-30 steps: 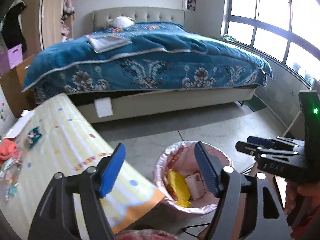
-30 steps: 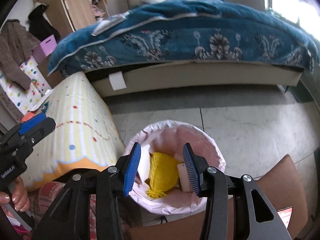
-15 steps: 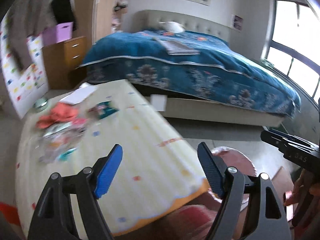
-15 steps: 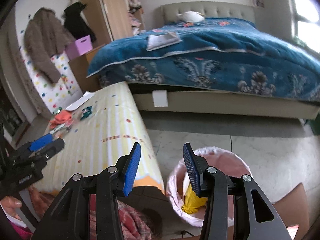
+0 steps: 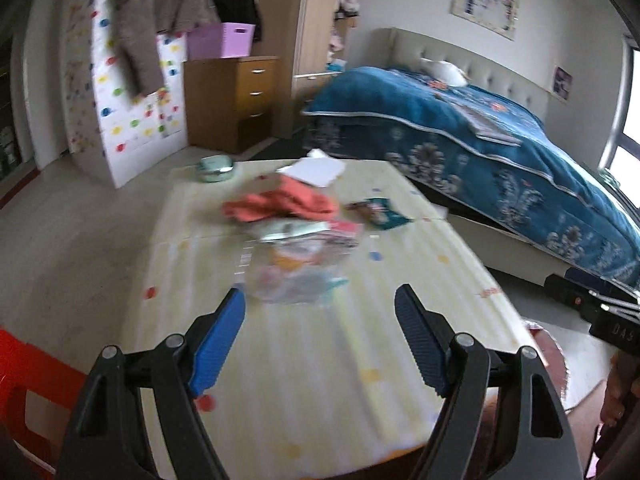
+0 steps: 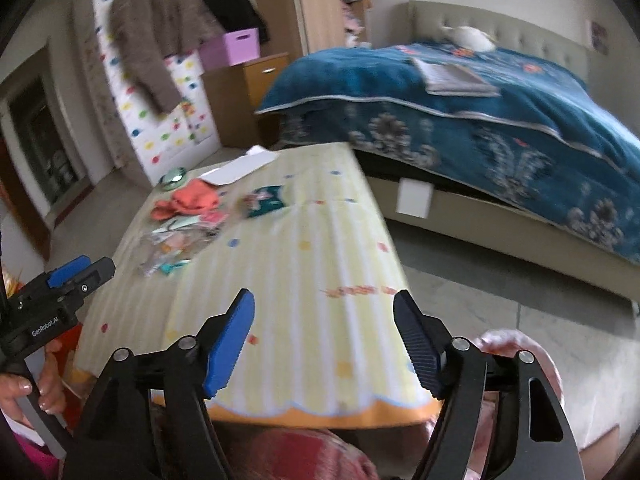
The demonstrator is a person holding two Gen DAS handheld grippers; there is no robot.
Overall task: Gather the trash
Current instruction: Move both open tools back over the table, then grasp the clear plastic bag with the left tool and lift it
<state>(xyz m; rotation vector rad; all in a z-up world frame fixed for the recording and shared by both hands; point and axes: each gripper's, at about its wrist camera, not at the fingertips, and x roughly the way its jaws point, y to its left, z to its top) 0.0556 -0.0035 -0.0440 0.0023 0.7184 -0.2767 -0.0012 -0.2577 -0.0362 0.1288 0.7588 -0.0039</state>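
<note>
Your left wrist camera looks forward over the table (image 5: 280, 360) toward the trash pile (image 5: 296, 240) — close above the near edge. Your right one sits lower, angled left; both share table, pile and bed (image 6: 500, 120).

L gripper (image 5: 320, 344): black plastic frame, blue ribbed pads, silver screws at pivots | R gripper (image 6: 325, 340): same build, blk frame, blue pads, silver screws | "GenRobot.AI" in white on L body, seen fr R cam | L hand (image 6: 24, 390): bare skin, pale nails
</note>
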